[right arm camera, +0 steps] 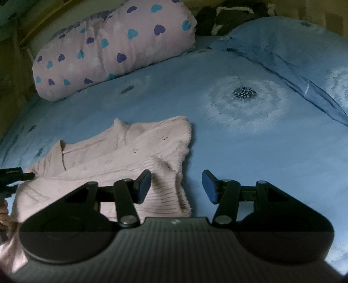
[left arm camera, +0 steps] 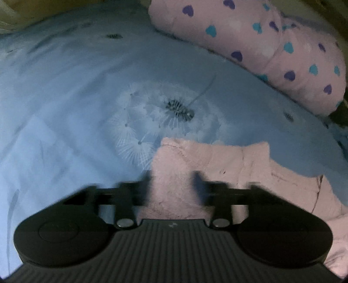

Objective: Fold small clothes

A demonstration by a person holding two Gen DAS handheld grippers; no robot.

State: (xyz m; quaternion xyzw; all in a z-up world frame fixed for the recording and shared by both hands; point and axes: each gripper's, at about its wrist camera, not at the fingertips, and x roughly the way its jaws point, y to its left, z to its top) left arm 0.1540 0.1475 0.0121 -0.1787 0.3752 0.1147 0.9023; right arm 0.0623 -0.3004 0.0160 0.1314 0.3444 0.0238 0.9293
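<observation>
A pink knitted sweater [left arm camera: 217,165] lies flat on the blue dandelion-print bed cover [left arm camera: 65,108]. My left gripper [left arm camera: 173,182] sits at the sweater's left part; its fingers are blurred and the knit fills the gap between them. In the right wrist view the sweater [right arm camera: 130,152] spreads left of centre, and the left gripper [right arm camera: 30,174] pinches its far edge near the collar. My right gripper [right arm camera: 176,186] stands open over the sweater's ribbed hem corner, one blue pad above the knit, the other above bare cover [right arm camera: 261,152], nothing held.
A pink pillow with blue and purple hearts [right arm camera: 108,50] lies behind the sweater, also seen as the pillow [left arm camera: 261,43] at top right. A blue pillow [right arm camera: 293,54] and dark clothes [right arm camera: 228,19] sit at the back. A hand [right arm camera: 3,213] shows at the left edge.
</observation>
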